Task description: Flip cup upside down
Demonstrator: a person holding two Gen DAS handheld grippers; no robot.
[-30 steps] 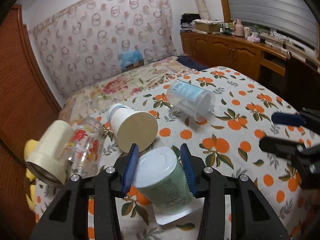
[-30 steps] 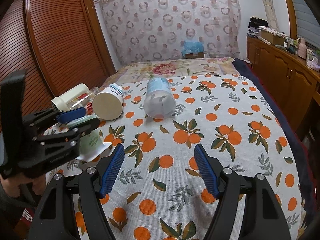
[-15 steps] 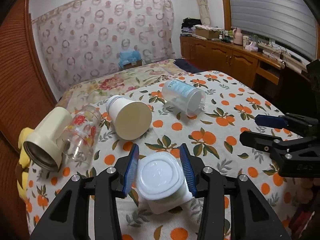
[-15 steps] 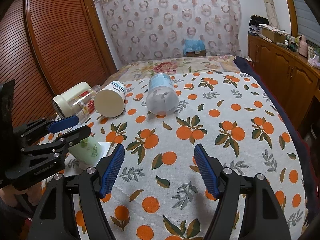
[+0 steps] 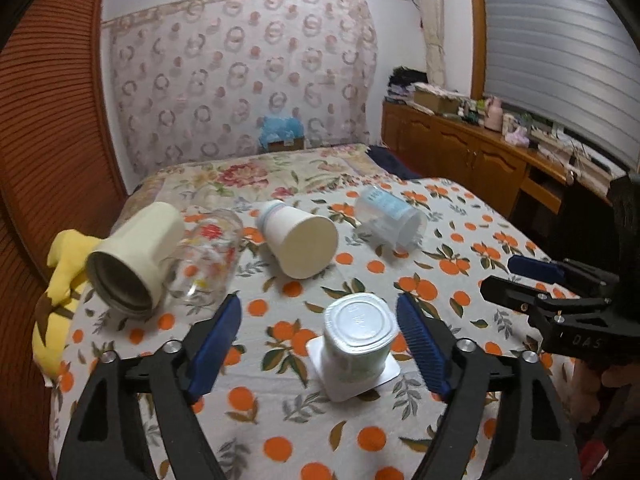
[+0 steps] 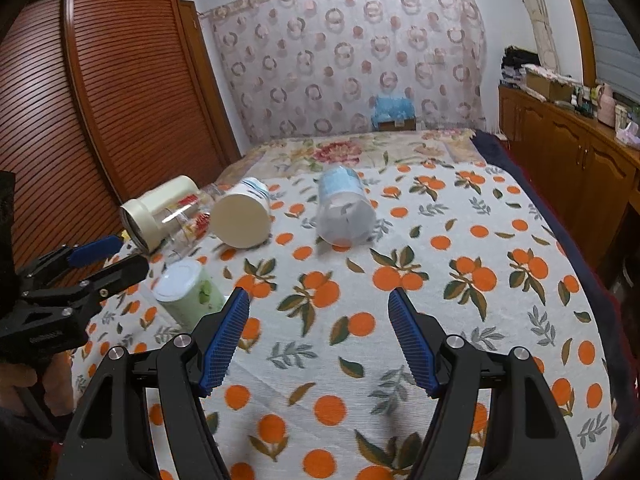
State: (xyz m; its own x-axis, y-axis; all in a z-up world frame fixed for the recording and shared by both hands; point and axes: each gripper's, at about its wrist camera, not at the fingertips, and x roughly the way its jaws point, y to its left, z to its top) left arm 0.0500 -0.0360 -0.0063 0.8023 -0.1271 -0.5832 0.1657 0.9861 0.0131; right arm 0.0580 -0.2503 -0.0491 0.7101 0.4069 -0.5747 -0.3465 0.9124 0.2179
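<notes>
A pale green plastic cup (image 5: 357, 340) stands upside down on the orange-print cloth (image 5: 304, 432), its flat white rim flange down and its base up. It also shows in the right wrist view (image 6: 191, 293). My left gripper (image 5: 320, 348) is open, its blue pads on either side of the cup and clear of it. My right gripper (image 6: 319, 336) is open and empty over bare cloth to the right of the cup.
Four cups lie on their sides further back: a cream mug (image 5: 132, 256), a clear printed glass (image 5: 206, 256), a white paper cup (image 5: 298, 240) and a clear plastic cup (image 5: 390, 216). A yellow cloth (image 5: 60, 292) hangs at the left edge. Wooden cabinets (image 5: 472, 160) stand right.
My left gripper turned the green cup from lying tilted to standing upside down, then opened and let it go. It has drawn back a little. The right gripper stayed open.
</notes>
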